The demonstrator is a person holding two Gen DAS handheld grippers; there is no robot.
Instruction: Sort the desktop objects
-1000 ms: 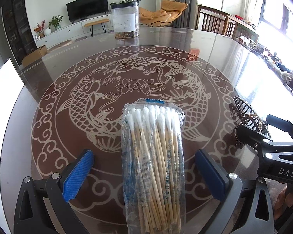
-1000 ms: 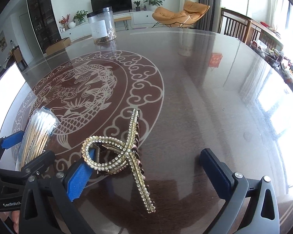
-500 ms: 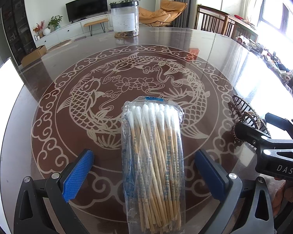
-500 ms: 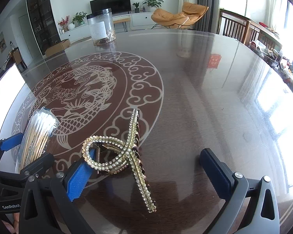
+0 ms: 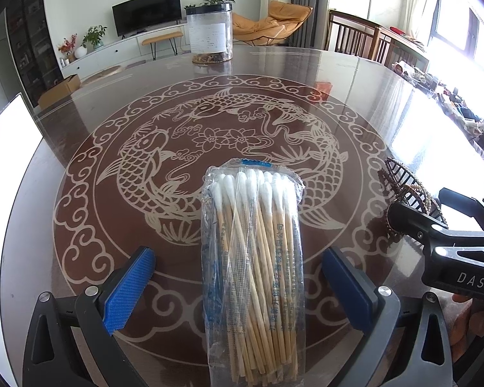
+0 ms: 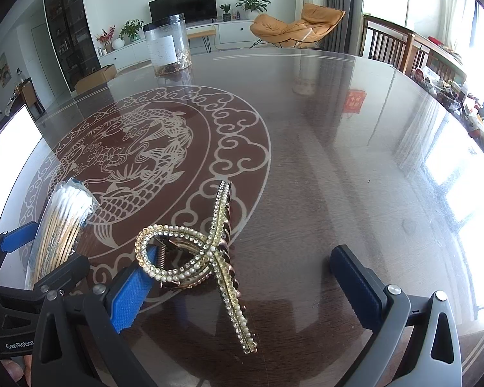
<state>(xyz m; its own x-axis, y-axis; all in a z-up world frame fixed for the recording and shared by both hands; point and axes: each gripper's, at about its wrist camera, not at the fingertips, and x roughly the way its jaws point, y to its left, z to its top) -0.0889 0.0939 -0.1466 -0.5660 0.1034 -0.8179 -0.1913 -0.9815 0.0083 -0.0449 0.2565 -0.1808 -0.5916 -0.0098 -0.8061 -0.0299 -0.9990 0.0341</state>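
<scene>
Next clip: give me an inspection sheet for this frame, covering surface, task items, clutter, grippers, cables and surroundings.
Surface: glossy dark wooden table with a pale carp motif, strong window glare.
Job's things: clear plastic packet of wooden cotton swabs lying flat between the left gripper's pads, untouched; gold rhinestone hair claw clip lying between the right gripper's pads, its loop close to the left pad, contact unclear.
Clutter: clear lidded jar with a white label at the far edge; white panel at the left edge.
Grippers: left gripper open; right gripper open.
Cables: nothing seen.
Surroundings: living room with television, orange lounge chair, wooden dining chairs.
</scene>
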